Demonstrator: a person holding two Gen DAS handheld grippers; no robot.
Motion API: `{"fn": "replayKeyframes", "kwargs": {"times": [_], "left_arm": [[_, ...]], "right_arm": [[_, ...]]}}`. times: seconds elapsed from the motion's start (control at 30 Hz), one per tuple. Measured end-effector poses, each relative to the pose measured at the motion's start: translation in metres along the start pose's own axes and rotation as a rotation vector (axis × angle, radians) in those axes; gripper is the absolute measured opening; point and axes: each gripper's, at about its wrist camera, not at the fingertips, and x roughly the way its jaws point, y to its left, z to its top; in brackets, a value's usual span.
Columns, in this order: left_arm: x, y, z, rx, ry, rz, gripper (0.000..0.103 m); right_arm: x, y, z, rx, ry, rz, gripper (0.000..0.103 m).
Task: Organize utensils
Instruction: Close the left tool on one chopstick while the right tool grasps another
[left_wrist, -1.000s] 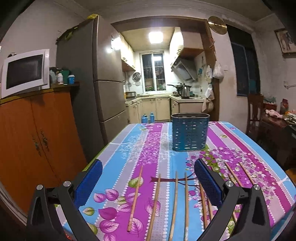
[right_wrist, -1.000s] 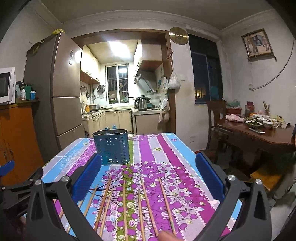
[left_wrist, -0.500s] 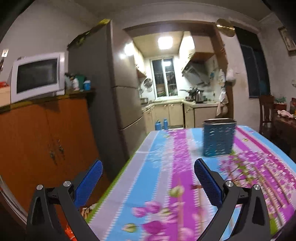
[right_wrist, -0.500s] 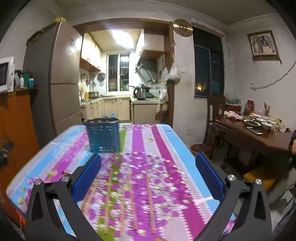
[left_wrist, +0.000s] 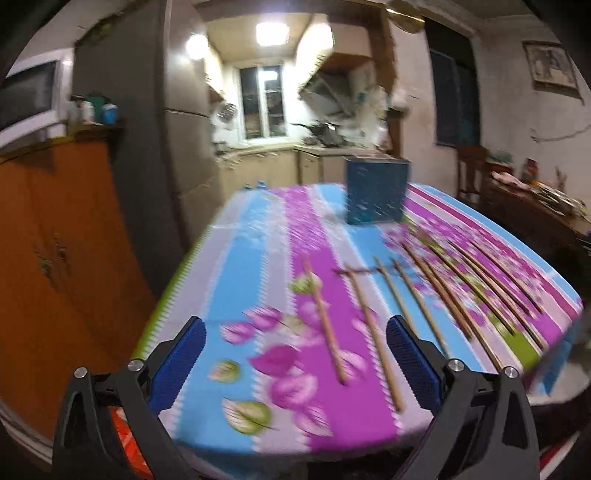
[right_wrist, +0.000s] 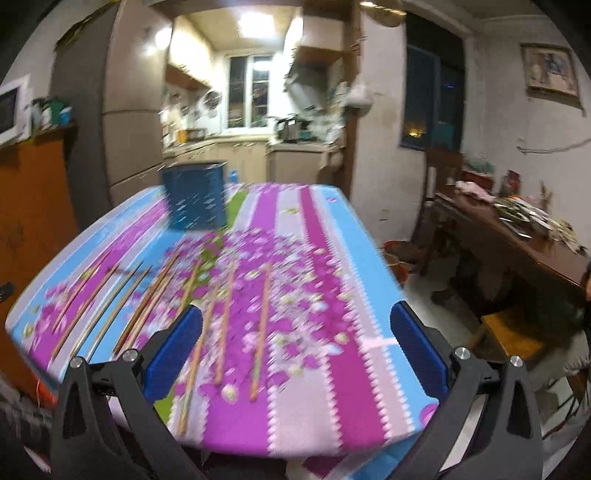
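Left tongs (left_wrist: 295, 363) swing back over the chopsticks (left_wrist: 323, 317), right tongs (right_wrist: 295, 354) too (both agape, empty); holder (left_wrist: 375, 194) waits far off, nothing picked.

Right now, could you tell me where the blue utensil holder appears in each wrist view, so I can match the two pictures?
Left wrist view: the blue utensil holder stands upright at the far end of the table, right of centre, beyond the chopsticks.
Right wrist view: the blue utensil holder stands at the far end, left of centre.
Shared landmark: the lit kitchen window behind it.
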Motion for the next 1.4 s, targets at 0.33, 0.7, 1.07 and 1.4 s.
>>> {"fn": "replayKeyframes", "kwargs": {"times": [0.33, 0.7, 1.07, 1.4], "left_arm": [[0.056, -0.031, -0.047, 0.092, 0.117, -0.011, 0.051], [0.072, -0.027, -0.049, 0.056, 0.091, -0.099, 0.018], [0.069, -0.025, -0.055, 0.035, 0.031, -0.102, 0.010], [0.068, -0.022, -0.056, 0.032, 0.027, -0.114, 0.010]], "right_arm": [[0.019, 0.034, -0.042, -0.037, 0.114, 0.102, 0.045], [0.023, 0.058, -0.056, -0.095, 0.152, 0.172, 0.020], [0.020, 0.070, -0.079, -0.093, 0.169, 0.177, 0.013], [0.024, 0.080, -0.088, -0.077, 0.173, 0.104, 0.013]]}}
